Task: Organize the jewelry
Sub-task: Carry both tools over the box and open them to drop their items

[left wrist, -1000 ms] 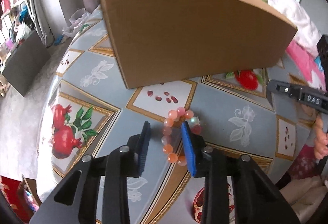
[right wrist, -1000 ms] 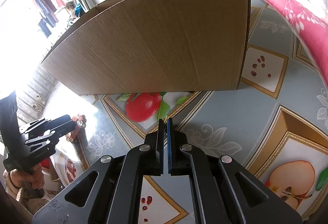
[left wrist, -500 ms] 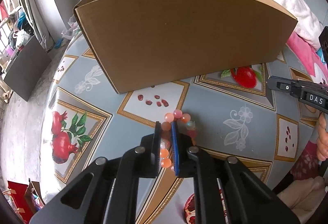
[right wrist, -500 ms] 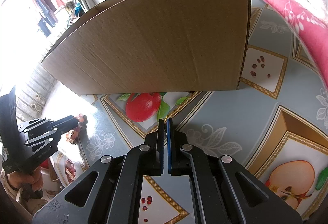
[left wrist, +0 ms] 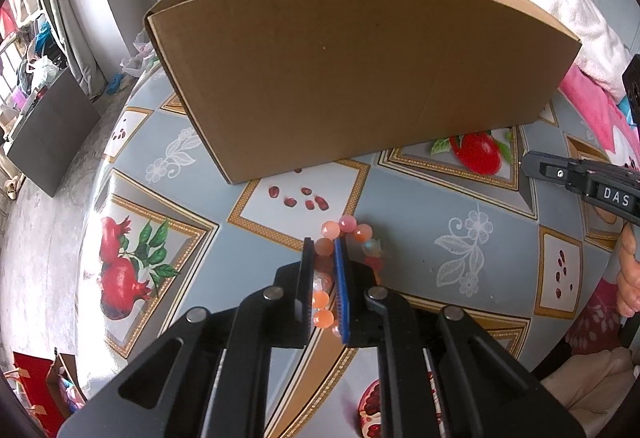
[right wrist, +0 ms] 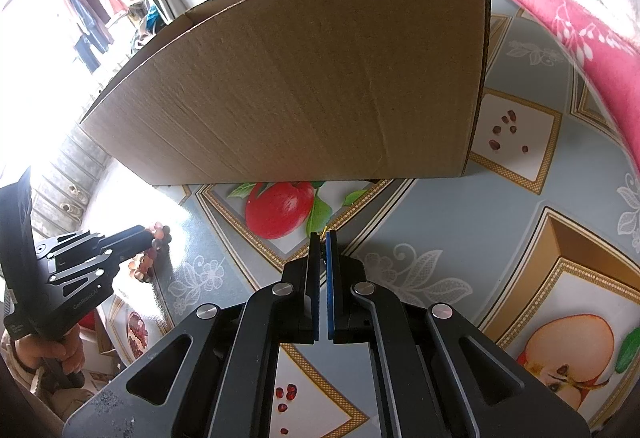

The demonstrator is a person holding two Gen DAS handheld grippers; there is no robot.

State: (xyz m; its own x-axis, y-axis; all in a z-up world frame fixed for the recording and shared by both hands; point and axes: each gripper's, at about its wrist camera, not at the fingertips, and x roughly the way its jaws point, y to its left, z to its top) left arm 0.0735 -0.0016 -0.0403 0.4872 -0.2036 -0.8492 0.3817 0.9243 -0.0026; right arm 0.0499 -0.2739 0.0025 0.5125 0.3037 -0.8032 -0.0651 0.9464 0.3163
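Observation:
A bracelet of orange and pink beads (left wrist: 347,228) is pinched between my left gripper's (left wrist: 323,244) blue pads, lifted a little above the fruit-patterned tablecloth (left wrist: 420,222). The far loop of beads sticks out past the fingertips. A big open cardboard box (left wrist: 360,69) stands just behind it. In the right wrist view my right gripper (right wrist: 323,236) is shut with nothing visibly in it, in front of the box (right wrist: 320,85). The left gripper with the bracelet (right wrist: 158,236) shows at the left there.
The right gripper's body (left wrist: 580,181) reaches in from the right edge of the left wrist view. A pink blanket (right wrist: 560,17) lies to the right of the box. The table edge drops off at the left, with a dark cabinet (left wrist: 52,133) on the floor. People sit far behind.
My left gripper closed on the bead bracelet and has lifted it slightly, moving towards the box. My right gripper stayed still and shut.

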